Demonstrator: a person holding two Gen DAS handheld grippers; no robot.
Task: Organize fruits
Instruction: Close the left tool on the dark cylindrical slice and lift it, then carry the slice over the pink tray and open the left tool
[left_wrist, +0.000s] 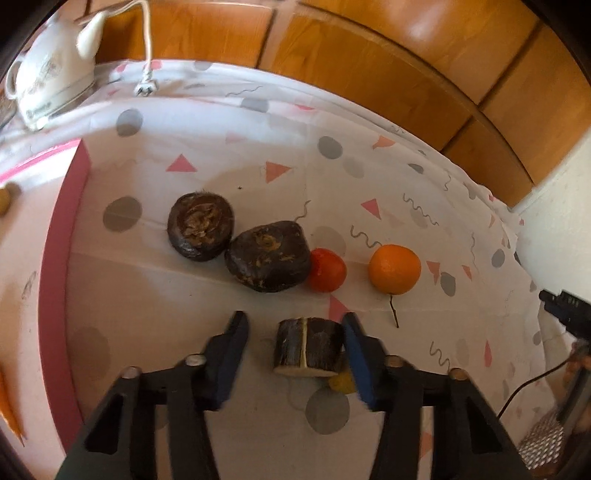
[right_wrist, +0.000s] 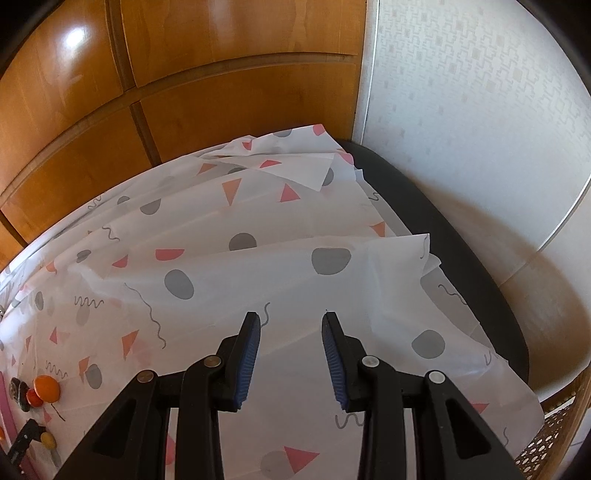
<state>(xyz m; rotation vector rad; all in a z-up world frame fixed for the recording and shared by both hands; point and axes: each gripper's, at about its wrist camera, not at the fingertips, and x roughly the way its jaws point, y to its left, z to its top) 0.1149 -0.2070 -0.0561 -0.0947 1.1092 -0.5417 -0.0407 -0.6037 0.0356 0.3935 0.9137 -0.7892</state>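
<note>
1. Far left in your left wrist view, a pink-edged tray (left_wrist: 62, 236) runs along the nine o'clock side, and a white kettle (left_wrist: 48, 81) sits up at ten o'clock on the patterned tablecloth (left_wrist: 221, 125).
2. Moving right, two dark rough-skinned fruits: the round one (left_wrist: 200, 230) near centre, and the blockier one (left_wrist: 267, 256) touching it at its four o'clock.
3. A small red fruit (left_wrist: 328, 270) presses against that blocky one at its three o'clock, and the orange (left_wrist: 394, 269) sits apart, further toward three o'clock, with a thin twig (left_wrist: 393, 312) just below it.
4. Your left gripper (left_wrist: 295, 325) frames a cut dark chunk (left_wrist: 308, 347). The right finger (left_wrist: 354, 343) sits against the chunk's edge; the left finger (left_wrist: 234, 343) stands clear of it with a visible gap, so it is not clamped. The jaws are partly apart.
5. A small yellow piece (left_wrist: 341, 384) peeks out at the chunk's five o'clock, half hidden by the right finger.
6. Over to your right wrist view: the fruits appear tiny at eight o'clock, the orange (right_wrist: 45, 388) the plainest of them.
7. Your right gripper (right_wrist: 291, 325) hangs above bare tablecloth (right_wrist: 295, 258), jaws a modest way apart, nothing between them.
8. At two o'clock, the cloth's folded edge drapes over a dark surface (right_wrist: 424, 218) beside the pale wall (right_wrist: 480, 110).
</note>
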